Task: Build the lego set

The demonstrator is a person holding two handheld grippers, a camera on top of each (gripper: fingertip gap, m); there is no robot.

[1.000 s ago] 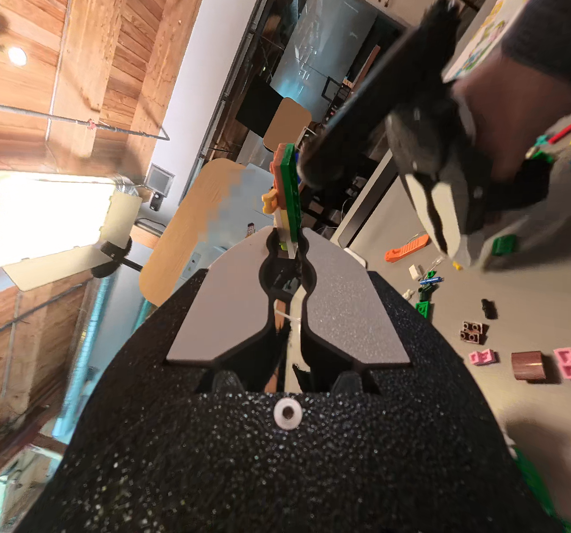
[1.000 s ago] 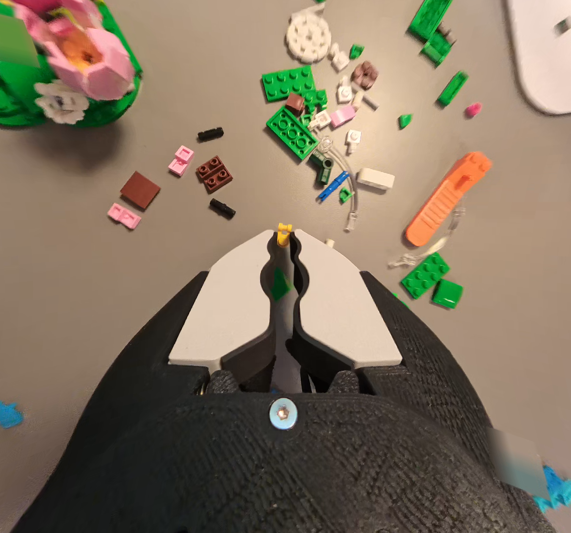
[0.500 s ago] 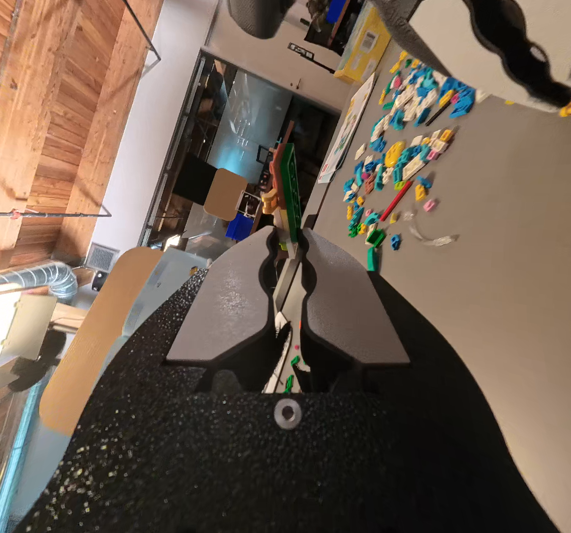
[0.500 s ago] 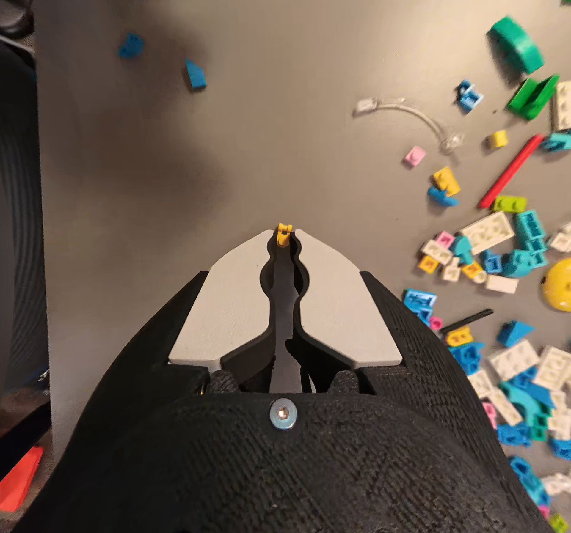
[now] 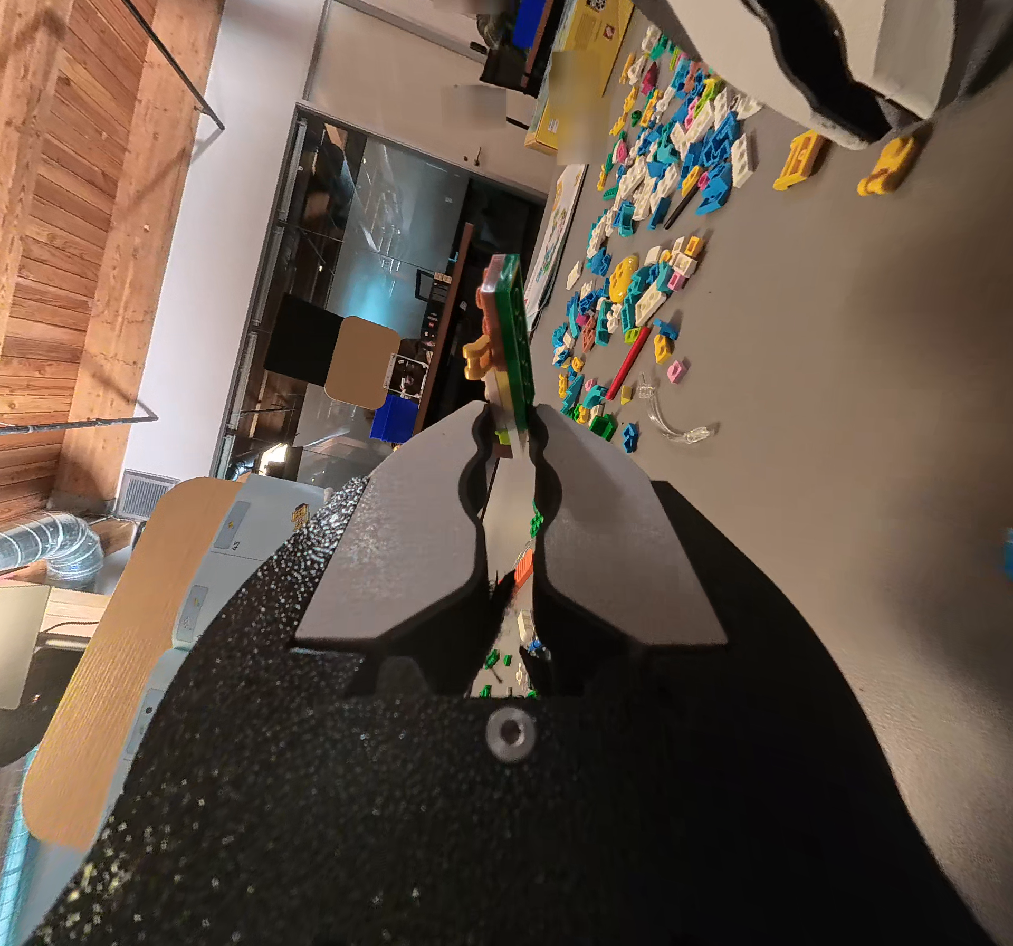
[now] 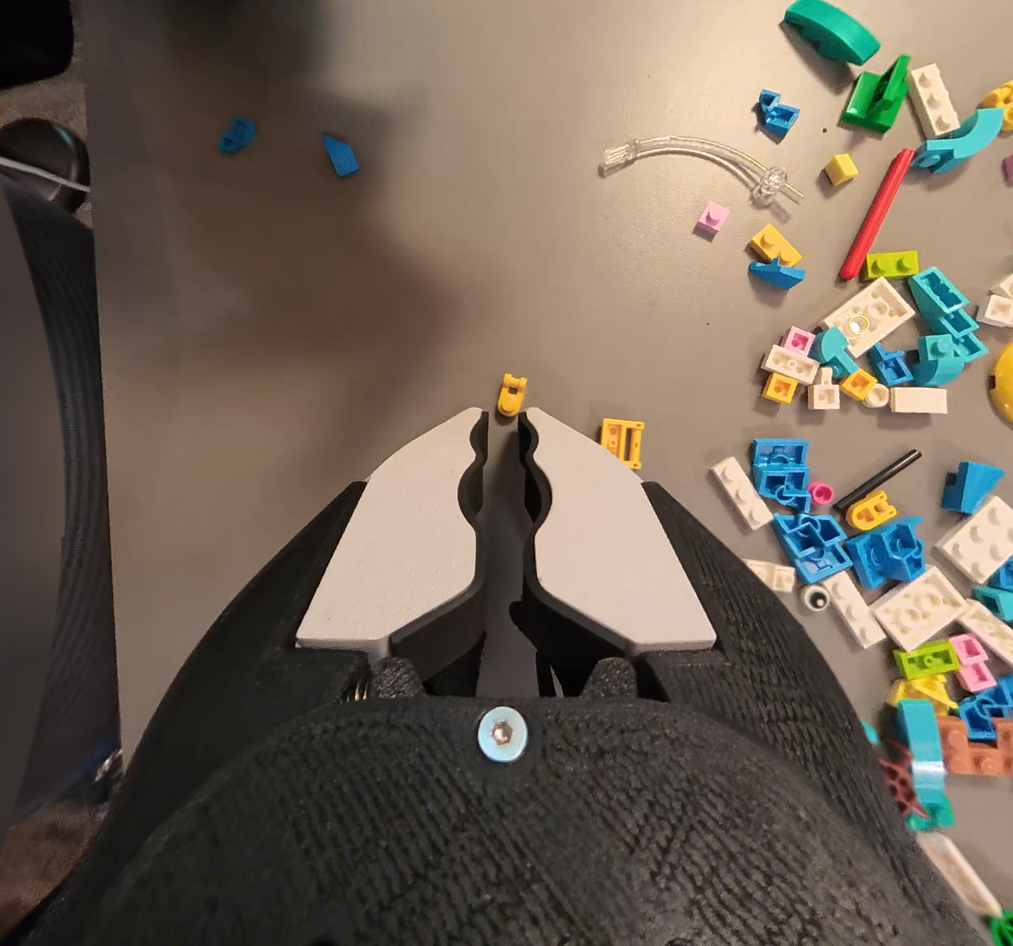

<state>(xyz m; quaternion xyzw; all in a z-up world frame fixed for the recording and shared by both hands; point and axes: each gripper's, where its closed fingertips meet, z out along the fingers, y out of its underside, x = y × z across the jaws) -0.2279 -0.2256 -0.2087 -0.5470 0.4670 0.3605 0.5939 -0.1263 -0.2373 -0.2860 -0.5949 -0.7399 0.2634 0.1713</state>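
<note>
Right gripper [image 6: 501,415] jaws slightly spread over the tabletop [image 6: 383,262], small yellow clip piece [image 6: 511,394] loose just off the tips at 12 o'clock; left gripper [image 5: 507,415] pinching the green-plate subassembly [image 5: 510,338] aloft; next likely re-pinch the clip squarely.

A small yellow clip piece [image 6: 511,395] lies on the grey table; the green-plated partial build [image 5: 510,341] is held upright.
</note>
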